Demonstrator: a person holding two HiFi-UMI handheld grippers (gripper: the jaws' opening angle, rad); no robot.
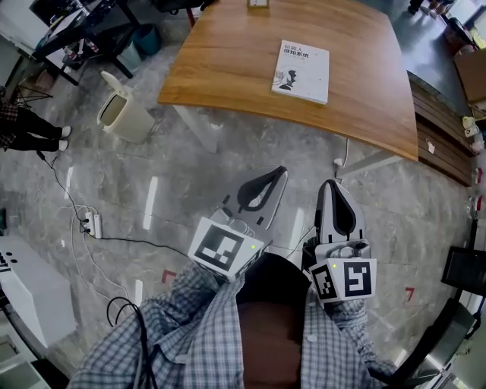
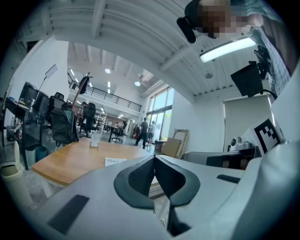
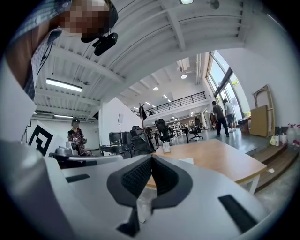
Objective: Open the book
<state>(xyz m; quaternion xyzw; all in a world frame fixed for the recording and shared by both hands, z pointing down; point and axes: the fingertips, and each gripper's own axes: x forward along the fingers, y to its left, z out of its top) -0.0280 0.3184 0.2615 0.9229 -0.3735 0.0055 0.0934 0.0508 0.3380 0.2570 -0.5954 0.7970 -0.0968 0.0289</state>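
A white book [image 1: 301, 71] lies shut, cover up, on the wooden table [image 1: 228, 68] well ahead of me. The left gripper view shows the book [image 2: 115, 161] as a thin white slab, and the right gripper view shows only a corner of it [image 3: 186, 161]. My left gripper [image 1: 282, 172] and right gripper [image 1: 331, 185] are held low over the floor, short of the table, tips toward it. Both are shut with nothing between the jaws.
A cream waste bin [image 1: 125, 112] stands on the marble floor left of the table. A power strip [image 1: 89, 222] and cables lie at the left. A small clear stand [image 1: 258, 4] sits at the table's far edge. Wooden steps [image 1: 440, 137] run along the right.
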